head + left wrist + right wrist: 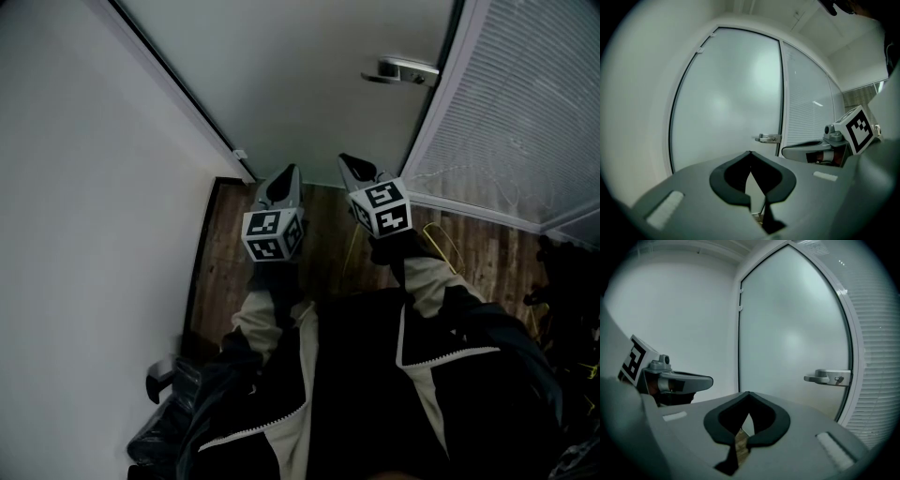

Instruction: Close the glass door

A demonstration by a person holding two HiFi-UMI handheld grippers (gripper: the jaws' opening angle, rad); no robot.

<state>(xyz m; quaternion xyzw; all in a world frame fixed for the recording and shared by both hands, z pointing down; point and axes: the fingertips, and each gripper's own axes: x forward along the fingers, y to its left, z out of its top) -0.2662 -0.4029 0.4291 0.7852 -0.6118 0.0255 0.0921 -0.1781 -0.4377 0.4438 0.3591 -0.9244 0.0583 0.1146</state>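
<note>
The frosted glass door point(309, 84) filled its frame just ahead of both claws, smooth and pale, with a metal lever handle point(401, 70) at its right edge beside a ribbed panel point(525, 112). The left claw point(750, 152) and right claw point(749, 393) were each pinched together, empty. Only the head view showed the person's black-and-cream sleeves point(441, 309).

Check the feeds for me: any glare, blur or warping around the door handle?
Head view: dim, jacket nearly black, handle sharp. Left gripper view: fisheye bows the door, with soft pale glare patches. Right gripper view: same bowing, no hard glare.
</note>
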